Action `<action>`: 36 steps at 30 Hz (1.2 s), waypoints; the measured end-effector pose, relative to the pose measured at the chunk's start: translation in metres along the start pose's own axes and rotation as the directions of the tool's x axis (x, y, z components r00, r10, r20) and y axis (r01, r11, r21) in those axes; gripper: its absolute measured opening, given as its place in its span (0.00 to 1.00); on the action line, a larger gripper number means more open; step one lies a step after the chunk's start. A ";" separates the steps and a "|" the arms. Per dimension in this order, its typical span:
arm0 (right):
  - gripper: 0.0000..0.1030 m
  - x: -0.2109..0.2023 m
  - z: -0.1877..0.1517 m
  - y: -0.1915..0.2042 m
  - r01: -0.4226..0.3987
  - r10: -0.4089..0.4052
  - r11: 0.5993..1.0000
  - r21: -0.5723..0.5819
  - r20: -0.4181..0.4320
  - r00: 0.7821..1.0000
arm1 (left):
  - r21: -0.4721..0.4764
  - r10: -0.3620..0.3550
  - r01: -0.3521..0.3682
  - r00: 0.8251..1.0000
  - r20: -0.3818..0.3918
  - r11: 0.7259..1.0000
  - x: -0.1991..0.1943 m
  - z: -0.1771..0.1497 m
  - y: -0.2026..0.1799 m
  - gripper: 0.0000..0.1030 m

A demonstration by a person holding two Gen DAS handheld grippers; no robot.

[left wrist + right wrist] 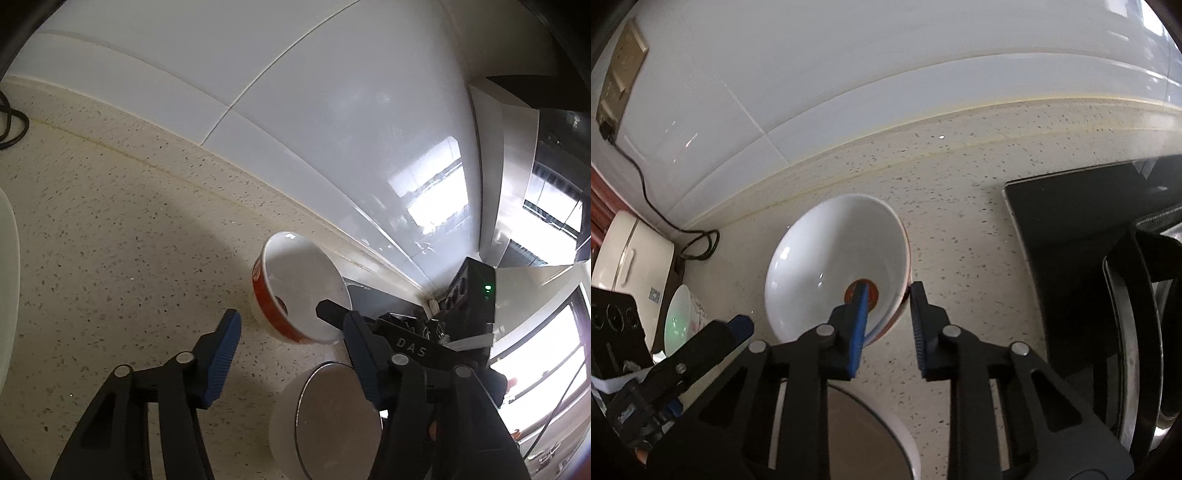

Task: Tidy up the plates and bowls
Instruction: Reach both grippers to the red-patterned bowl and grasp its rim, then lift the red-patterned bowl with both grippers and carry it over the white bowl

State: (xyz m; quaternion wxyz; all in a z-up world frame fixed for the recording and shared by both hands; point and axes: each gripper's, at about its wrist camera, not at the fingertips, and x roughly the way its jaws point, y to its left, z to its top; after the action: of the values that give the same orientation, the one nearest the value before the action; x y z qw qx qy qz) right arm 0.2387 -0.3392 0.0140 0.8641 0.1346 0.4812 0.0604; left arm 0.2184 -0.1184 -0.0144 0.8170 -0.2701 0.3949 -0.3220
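Speckled cream worktop [960, 206] with glossy white wall tiles [332, 110] behind it, so a normal kitchen corner. Main thing is a white bowl with a red-orange band [834, 266] round the outside and a red mark in the bottom. It sits on the worktop close to the wall, and in the left wrist view it looks tipped, with the near rim up.

The right gripper [886, 314] has its jaws over the bowl's near rim, one blue pad inside the bowl and the other outside against the wall of it. They've closed down narrow and as far as I can see they're pinching the rim.

The left gripper [291, 332] is just beside the bowl with its jaws about half open and nothing between them; through the gap you only see the worktop and the bowl's outer side. Not touching the bowl as far as I can tell.

Right under both grippers is a white round container with a flat metal lid [336, 413]. To the right of the bowl there's a black cooktop [1071, 229] with a dark pan on it. Off to the left: a cream appliance [631, 254], a black cable [646, 192] running up to a wall socket, and a pale plate [679, 317] leaning near the appliance.
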 end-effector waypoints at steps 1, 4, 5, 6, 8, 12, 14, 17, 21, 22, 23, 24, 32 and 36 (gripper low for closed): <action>0.22 0.000 -0.001 0.002 -0.001 0.001 1.000 -0.013 -0.002 1.000 | -0.005 0.003 -0.003 1.000 -0.004 1.000 0.000 0.000 0.002 0.46; 0.19 -0.001 -0.003 0.011 0.004 -0.004 0.999 -0.052 0.002 1.000 | -0.027 0.012 -0.013 1.000 -0.018 1.000 0.002 0.000 0.008 0.31; 0.18 -0.001 -0.003 0.013 0.005 -0.005 0.998 -0.064 0.006 1.000 | -0.035 0.011 -0.012 1.000 -0.022 0.999 0.003 -0.001 0.010 0.29; 0.17 -0.002 -0.003 0.014 0.007 -0.006 0.997 -0.074 0.009 1.000 | -0.047 0.012 -0.013 1.000 -0.025 0.999 0.004 -0.001 0.013 0.28; 0.17 -0.002 -0.003 0.017 0.012 -0.011 0.996 -0.088 0.011 1.000 | -0.069 0.011 -0.013 0.999 -0.030 0.998 0.006 -0.001 0.018 0.28; 0.17 0.000 -0.004 0.020 0.004 -0.003 0.995 -0.100 0.006 1.000 | -0.093 0.029 -0.032 0.999 -0.036 0.995 0.007 -0.002 0.025 0.27; 0.17 -0.001 -0.005 0.022 0.006 -0.005 0.994 -0.109 0.009 1.000 | -0.097 0.046 -0.050 0.998 -0.043 0.994 0.008 -0.004 0.029 0.28; 0.17 -0.002 -0.006 0.025 0.005 -0.003 0.992 -0.123 0.015 1.000 | -0.077 0.065 -0.068 0.997 -0.039 0.995 0.006 -0.004 0.026 0.27; 0.17 -0.002 -0.007 0.029 0.012 -0.009 0.989 -0.144 0.023 1.000 | -0.014 0.147 -0.147 0.989 -0.010 0.989 0.006 -0.004 0.014 0.23; 0.17 -0.002 -0.008 0.031 0.014 -0.010 0.989 -0.149 0.026 1.000 | -0.004 0.160 -0.160 0.987 -0.008 0.987 0.006 -0.004 0.013 0.22; 0.17 -0.002 -0.009 0.033 0.017 -0.013 0.987 -0.157 0.028 1.000 | 0.005 0.174 -0.174 0.985 -0.011 0.985 0.006 -0.003 0.011 0.22; 0.17 -0.002 -0.009 0.034 0.017 -0.013 0.987 -0.161 0.027 1.000 | 0.011 0.183 -0.183 0.983 -0.014 0.983 0.006 -0.003 0.011 0.21; 0.17 -0.008 -0.011 0.042 -0.027 0.035 0.986 -0.163 0.046 0.998 | 0.055 0.257 -0.258 0.966 0.020 0.965 -0.004 0.000 0.010 0.17; 0.17 -0.018 -0.011 0.050 -0.048 0.063 0.983 -0.175 0.083 0.995 | 0.060 0.245 -0.248 0.968 0.055 0.967 -0.019 0.004 0.011 0.16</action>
State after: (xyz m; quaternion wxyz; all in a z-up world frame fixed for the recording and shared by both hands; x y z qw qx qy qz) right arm 0.2216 -0.2932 0.0377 0.8908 0.0749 0.4317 0.1201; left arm 0.2157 -0.0965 -0.0110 0.8683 -0.1992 0.3949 -0.2245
